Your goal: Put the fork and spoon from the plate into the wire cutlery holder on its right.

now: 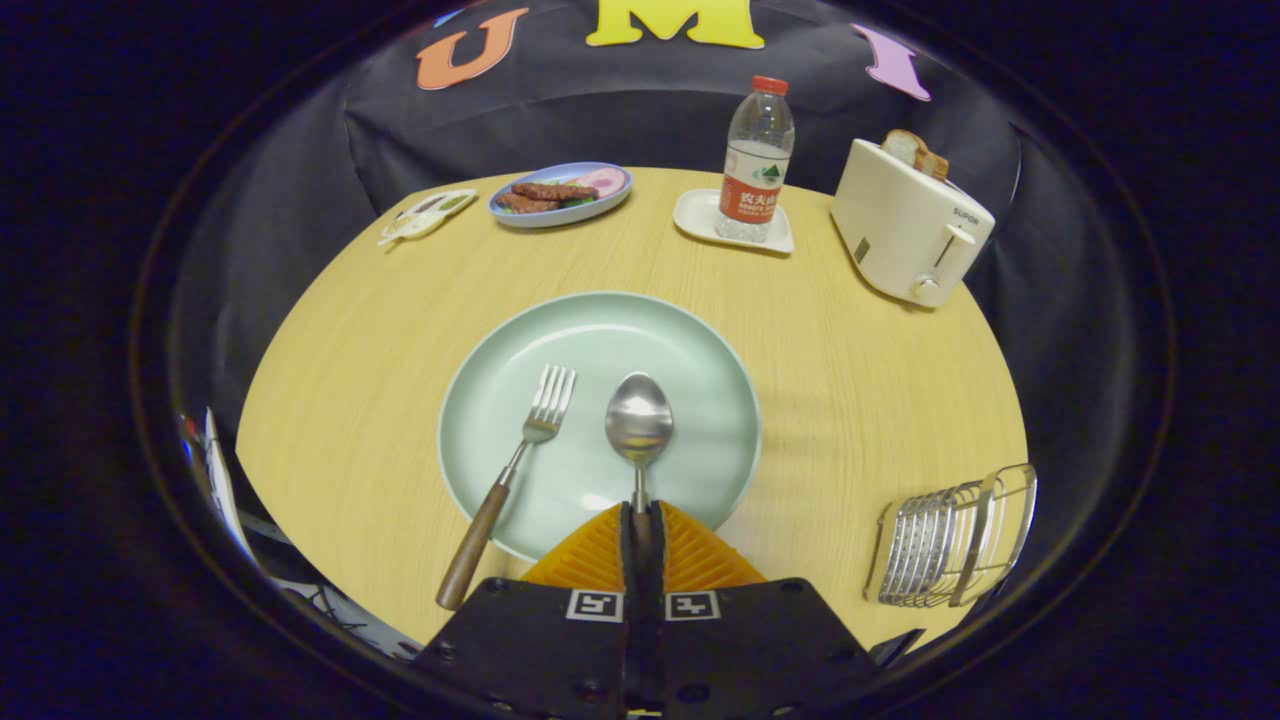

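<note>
Wood-grain table point(850, 400) under booth cloth carries everything we note. Largest is the pale green plate point(700, 360), centre; the wire cutlery holder point(955, 535) lies well apart to its right. On the plate rests the fork point(520, 455), wooden handle overhanging the rim. Beside it, the spoon point(639, 420): we find the gripper point(642, 530) clamped on its handle. We judge both light, rigid, slippery at the metal; the handles are the best hold.
</note>
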Tool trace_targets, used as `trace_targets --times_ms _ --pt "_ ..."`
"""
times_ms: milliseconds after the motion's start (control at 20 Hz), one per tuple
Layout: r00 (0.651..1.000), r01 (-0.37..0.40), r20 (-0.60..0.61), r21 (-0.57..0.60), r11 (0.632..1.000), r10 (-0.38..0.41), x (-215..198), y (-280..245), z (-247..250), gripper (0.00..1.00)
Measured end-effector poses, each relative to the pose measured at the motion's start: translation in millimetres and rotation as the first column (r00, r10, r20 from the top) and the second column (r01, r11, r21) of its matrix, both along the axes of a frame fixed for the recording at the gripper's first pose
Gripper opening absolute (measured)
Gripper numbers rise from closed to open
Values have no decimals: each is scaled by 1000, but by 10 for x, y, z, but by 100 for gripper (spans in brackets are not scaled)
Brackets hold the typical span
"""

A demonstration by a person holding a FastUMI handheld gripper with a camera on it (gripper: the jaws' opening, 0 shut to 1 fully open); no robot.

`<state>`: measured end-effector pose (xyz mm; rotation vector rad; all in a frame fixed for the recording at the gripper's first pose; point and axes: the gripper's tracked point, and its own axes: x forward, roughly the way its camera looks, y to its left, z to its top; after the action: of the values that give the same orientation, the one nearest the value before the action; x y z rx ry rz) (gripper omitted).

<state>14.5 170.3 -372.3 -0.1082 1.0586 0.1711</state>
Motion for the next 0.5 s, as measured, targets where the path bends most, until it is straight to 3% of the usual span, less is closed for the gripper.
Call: trace_targets --times_ms 250,500 --pt "996 27 -92 85 996 -19 -145 -125 556 1" --pt "990 72 -121 53 996 -66 -302 -823 1239 1"
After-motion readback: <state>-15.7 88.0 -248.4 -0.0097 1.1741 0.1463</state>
